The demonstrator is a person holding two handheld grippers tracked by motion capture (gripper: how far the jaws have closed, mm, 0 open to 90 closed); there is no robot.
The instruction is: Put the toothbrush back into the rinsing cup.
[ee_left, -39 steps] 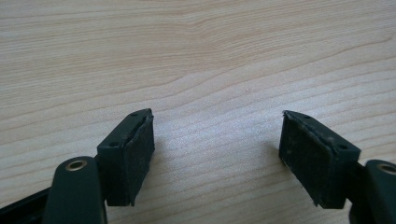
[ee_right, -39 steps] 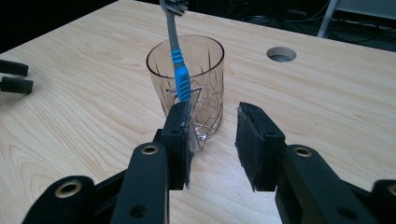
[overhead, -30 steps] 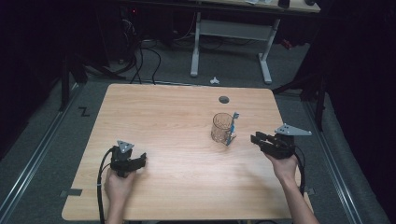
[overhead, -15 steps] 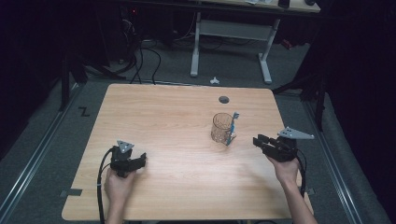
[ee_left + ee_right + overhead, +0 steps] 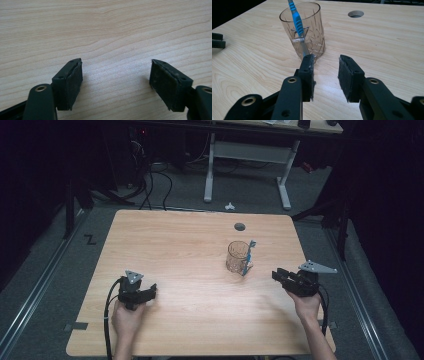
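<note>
**Toothbrush leaning on the glass, right tool lined up on it**

The right tool (image 5: 325,75) sits low over the table (image 5: 175,245), its jaws part open with nothing between them, aimed at the glass (image 5: 303,30) just ahead. The likely reason is to take the blue toothbrush (image 5: 297,25), which leans against the outside of the glass on the tool's side, foot on the table just before the left jaw. The glass looks empty. The left tool (image 5: 116,82) rests well apart, jaws wide over bare wood, holding nothing.
</note>
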